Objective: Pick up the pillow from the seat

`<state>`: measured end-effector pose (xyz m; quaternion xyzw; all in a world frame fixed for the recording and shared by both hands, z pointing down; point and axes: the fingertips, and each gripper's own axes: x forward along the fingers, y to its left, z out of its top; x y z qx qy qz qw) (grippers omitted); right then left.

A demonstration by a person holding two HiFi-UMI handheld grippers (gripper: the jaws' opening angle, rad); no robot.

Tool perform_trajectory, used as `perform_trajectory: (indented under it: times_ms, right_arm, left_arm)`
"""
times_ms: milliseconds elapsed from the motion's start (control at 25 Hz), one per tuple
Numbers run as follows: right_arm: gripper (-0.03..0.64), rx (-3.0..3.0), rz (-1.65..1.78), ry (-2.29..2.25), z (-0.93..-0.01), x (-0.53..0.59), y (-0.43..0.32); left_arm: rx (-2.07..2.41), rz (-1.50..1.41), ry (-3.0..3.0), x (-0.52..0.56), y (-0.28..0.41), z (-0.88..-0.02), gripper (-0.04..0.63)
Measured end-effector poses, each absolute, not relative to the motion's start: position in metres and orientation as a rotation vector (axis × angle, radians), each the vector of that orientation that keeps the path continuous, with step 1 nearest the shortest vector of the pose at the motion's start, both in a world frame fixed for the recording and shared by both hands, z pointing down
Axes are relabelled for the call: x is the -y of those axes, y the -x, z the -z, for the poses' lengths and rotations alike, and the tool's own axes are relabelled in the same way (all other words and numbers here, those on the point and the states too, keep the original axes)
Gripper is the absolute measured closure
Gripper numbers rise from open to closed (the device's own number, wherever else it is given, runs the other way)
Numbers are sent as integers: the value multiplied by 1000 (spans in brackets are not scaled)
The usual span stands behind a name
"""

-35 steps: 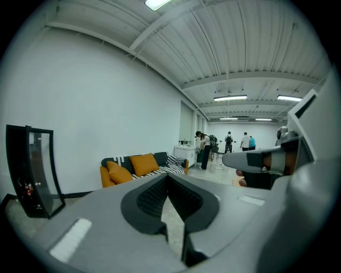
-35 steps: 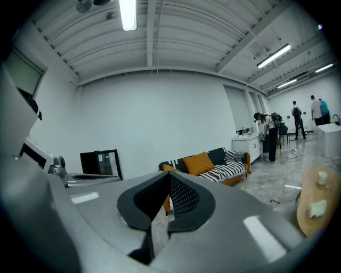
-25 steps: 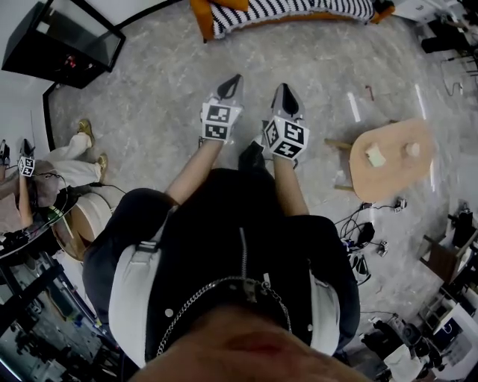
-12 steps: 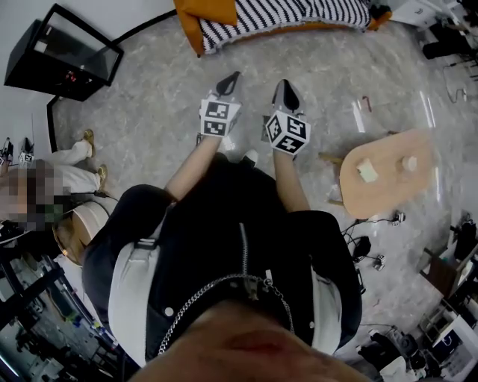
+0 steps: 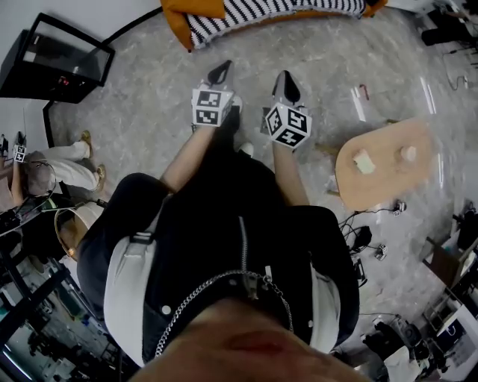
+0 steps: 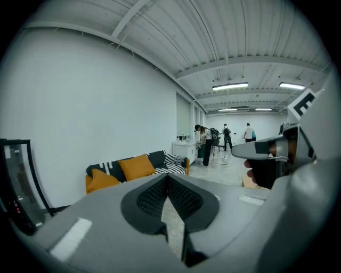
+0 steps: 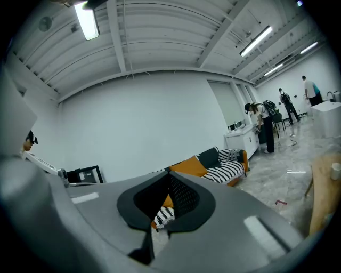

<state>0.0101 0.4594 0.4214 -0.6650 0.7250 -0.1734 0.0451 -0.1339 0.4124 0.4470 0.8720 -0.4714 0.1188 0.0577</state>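
A sofa with a black-and-white striped cover stands against the far wall, still some way ahead of me. Orange pillows lie on its seat: one leans on the backrest, another sits at the left end. The right gripper view shows an orange pillow just above the jaws. My left gripper and right gripper are held side by side in front of me and point at the sofa. Both are shut with nothing between the jaws. Each stays well short of the pillows.
A low round wooden table with small items stands to my right. A black glass cabinet is at the left wall. A person sits at the left. Several people stand at the room's far end. Cables lie on the floor.
I have walked toward the sofa, so it fills more of the top of the head view. Both grippers moved forward together, still shut. The wooden table slid back to my right.
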Motion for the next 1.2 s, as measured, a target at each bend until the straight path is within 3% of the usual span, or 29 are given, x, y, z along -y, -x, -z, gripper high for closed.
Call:
perform_trajectory:
  times_ms: [680, 1200]
  right_arm:
    - [617, -2190, 508, 2135, -432, -373, -63]
    - [618, -2303, 466, 2120, -421, -237, -41]
  left_arm:
    - [1298, -337, -2676, -316, 65, -467, 586]
    - [1324, -269, -2653, -179, 71, -456, 586]
